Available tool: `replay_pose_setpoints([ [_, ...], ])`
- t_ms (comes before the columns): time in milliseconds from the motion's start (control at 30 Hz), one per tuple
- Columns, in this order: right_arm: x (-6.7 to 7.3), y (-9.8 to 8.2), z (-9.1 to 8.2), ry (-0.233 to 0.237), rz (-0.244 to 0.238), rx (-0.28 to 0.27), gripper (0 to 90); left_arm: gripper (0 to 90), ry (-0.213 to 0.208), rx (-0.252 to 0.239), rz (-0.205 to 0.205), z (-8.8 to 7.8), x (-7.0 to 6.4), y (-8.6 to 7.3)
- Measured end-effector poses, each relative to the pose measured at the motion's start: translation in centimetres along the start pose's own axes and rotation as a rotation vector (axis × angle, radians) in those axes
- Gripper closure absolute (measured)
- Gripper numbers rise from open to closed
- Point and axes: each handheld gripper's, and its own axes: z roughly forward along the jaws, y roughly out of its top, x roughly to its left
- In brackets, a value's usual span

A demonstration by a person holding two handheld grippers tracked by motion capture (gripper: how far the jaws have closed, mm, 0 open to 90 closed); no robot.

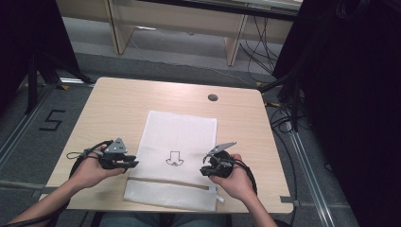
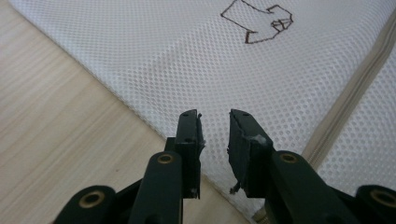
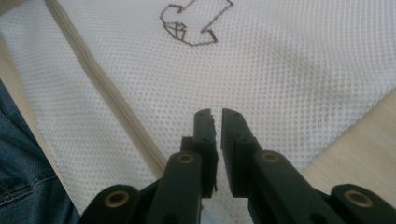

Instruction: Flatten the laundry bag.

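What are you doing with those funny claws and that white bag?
A person sits at a wooden table holding a claw in each hand. A white mesh bag with a little drawing and a zipper near the person's side lies flat in the middle. The left claw sits at the bag's left edge, with its jaws a little apart. The right claw is over the bag's right side, jaws nearly together. Neither claw is gripping anything yet.

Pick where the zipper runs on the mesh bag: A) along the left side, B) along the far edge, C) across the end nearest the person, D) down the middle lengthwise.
C: in the high view the zipper crosses the bag near its end closest to the person.
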Motion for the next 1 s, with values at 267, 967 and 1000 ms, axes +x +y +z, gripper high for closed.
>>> replay_pose_setpoints([
  [267,0.3,0.2,1.5,-0.036,-0.019,0.122,90.0,74.8,-0.034,0.061,0.045,0.8,-0.8,-0.1],
  [967,-1.2,1.3,3.8,-0.12,-0.028,0.226,90.0,79.5,-0.009,0.183,0.085,2.3,-1.4,0.5],
  [1000,-1.3,1.3,3.8,-0.118,-0.04,0.222,90.0,79.5,-0.01,0.179,0.063,2.4,-1.4,0.5],
])
